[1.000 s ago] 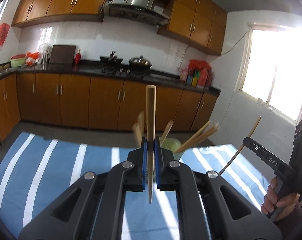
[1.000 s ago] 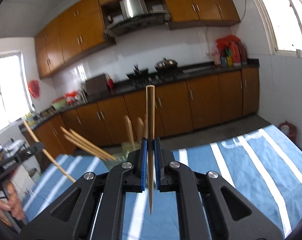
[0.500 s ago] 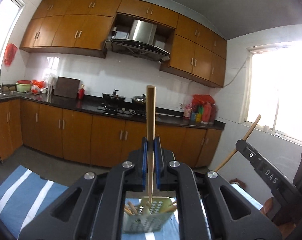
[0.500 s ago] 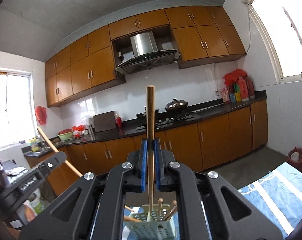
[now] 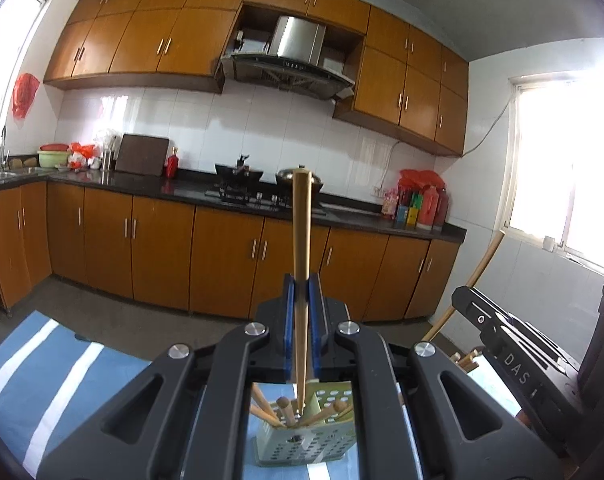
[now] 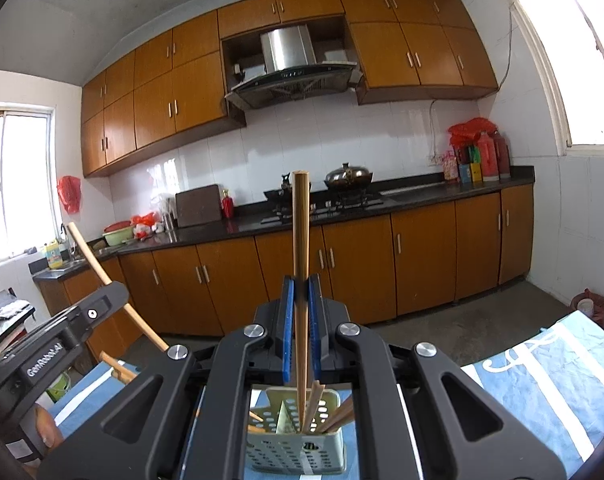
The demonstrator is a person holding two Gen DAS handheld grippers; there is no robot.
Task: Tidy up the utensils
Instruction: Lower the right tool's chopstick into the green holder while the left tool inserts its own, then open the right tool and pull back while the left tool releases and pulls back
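My left gripper [image 5: 300,292] is shut on a wooden chopstick [image 5: 302,240] held upright, its thin tip down over a pale green perforated holder [image 5: 302,444] with several chopsticks in it. My right gripper [image 6: 300,292] is shut on another upright chopstick [image 6: 300,240], whose tip reaches into the same holder [image 6: 297,452]. The right gripper [image 5: 514,356] with its chopstick [image 5: 474,280] shows at the right of the left wrist view. In the right wrist view the left gripper [image 6: 53,344] and its chopstick [image 6: 97,268] appear at the left.
The holder stands on a blue cloth with white stripes [image 5: 41,384] [image 6: 542,384]. Behind are wooden kitchen cabinets [image 5: 161,248], a dark counter with a stove and pots [image 6: 342,200], and bright windows at the sides. A hand [image 6: 47,428] grips the left tool.
Both grippers have moved over the holder and tipped up toward level, so the cloth has dropped out of view and the holder now sits under the chopstick tips. Both stay shut.
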